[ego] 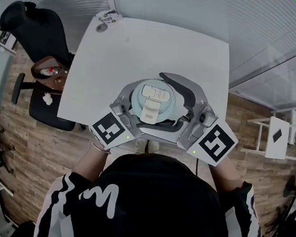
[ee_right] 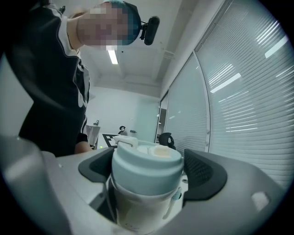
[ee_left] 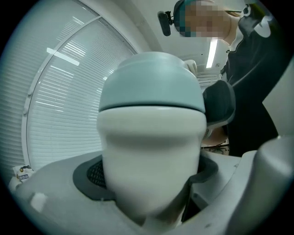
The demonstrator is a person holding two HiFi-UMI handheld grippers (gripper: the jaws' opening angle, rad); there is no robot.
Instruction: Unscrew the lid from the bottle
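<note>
The bottle [ee_left: 151,151] sits at the near edge of the tabletop [ego: 145,46], its white body clamped in the left claw [ee_left: 149,179]. Its pale blue lid [ee_right: 147,167] stands inside the right claw [ee_right: 148,176], whose pads are spread wide and appear clear of it. If the right claw closes off-centre it may slip on the lid. If the left claw's hold is weak, the whole bottle would likely spin with it.
</note>
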